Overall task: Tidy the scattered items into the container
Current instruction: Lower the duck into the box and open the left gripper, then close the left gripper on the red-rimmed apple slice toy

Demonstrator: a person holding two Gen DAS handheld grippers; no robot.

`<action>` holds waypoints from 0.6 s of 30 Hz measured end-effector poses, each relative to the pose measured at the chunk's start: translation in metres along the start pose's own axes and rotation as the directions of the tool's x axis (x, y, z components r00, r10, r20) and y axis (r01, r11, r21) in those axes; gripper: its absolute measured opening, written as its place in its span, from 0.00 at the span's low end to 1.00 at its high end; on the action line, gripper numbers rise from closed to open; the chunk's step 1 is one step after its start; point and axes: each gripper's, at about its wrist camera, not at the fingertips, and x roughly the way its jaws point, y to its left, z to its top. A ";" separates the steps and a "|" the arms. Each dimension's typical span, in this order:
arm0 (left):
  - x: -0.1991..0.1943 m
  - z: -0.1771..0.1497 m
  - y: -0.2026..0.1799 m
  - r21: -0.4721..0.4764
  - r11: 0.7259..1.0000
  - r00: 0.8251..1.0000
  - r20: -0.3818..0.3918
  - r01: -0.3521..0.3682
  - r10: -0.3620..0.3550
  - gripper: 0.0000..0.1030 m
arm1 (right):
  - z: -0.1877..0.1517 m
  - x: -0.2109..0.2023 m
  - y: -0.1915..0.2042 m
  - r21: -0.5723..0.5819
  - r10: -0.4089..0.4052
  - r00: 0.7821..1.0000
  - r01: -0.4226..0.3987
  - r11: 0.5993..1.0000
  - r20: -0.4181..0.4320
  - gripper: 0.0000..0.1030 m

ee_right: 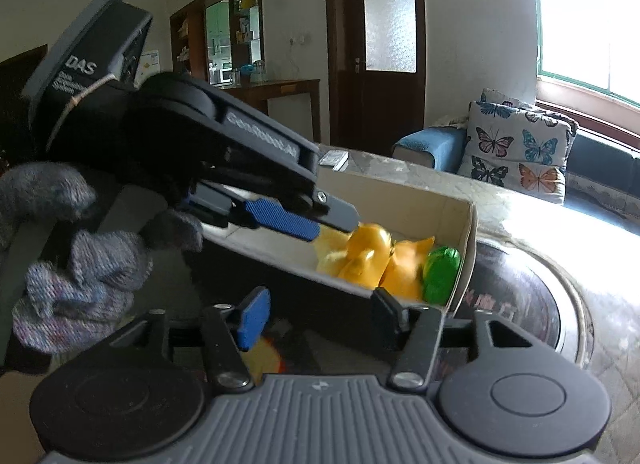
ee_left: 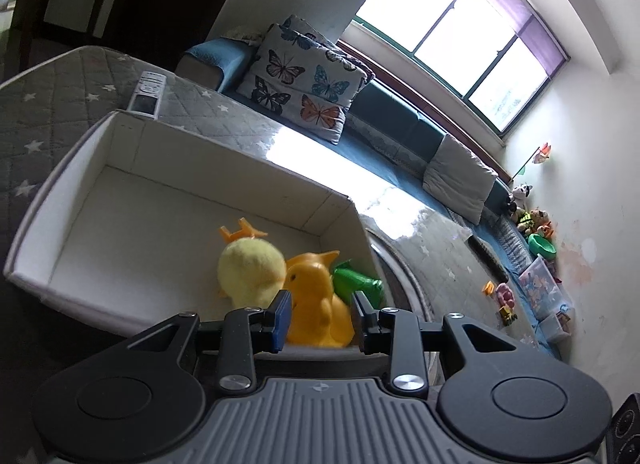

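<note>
A white cardboard box point(ee_left: 96, 168) stands on the table; it also shows in the right wrist view point(ee_right: 464, 220). Inside lie a pale yellow plush chick point(ee_left: 250, 270), an orange plastic duck point(ee_left: 316, 304) and a green toy point(ee_left: 356, 282). My left gripper point(ee_left: 320, 314) is over the box with its fingers on either side of the orange duck point(ee_right: 368, 256); whether they touch it I cannot tell. In the right wrist view the left gripper point(ee_right: 332, 228) reaches into the box. My right gripper point(ee_right: 320, 314) is open and empty, just outside the box's near wall, above a yellow toy point(ee_right: 266, 358).
A white remote point(ee_left: 147, 94) lies on the quilted star cover beyond the box. A butterfly cushion point(ee_left: 304, 84) rests on the blue sofa. Toys and a clear bin point(ee_left: 544, 284) sit along the right wall. A round dark tabletop inset point(ee_right: 516, 304) lies right of the box.
</note>
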 end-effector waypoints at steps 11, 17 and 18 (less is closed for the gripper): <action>-0.033 -0.034 0.016 -0.007 0.999 0.999 0.004 -0.039 0.040 0.33 | -0.022 -0.004 0.025 0.001 0.032 0.999 -0.032 0.999 -0.038 0.66; -0.032 -0.047 0.033 -0.041 0.997 0.998 -0.027 -0.058 0.057 0.33 | -0.030 0.003 0.039 -0.020 0.043 0.997 -0.044 0.999 -0.065 0.70; -0.031 -0.048 0.036 -0.047 0.997 0.998 -0.035 -0.060 0.059 0.33 | -0.031 0.004 0.042 -0.027 0.042 0.997 -0.044 0.999 -0.070 0.71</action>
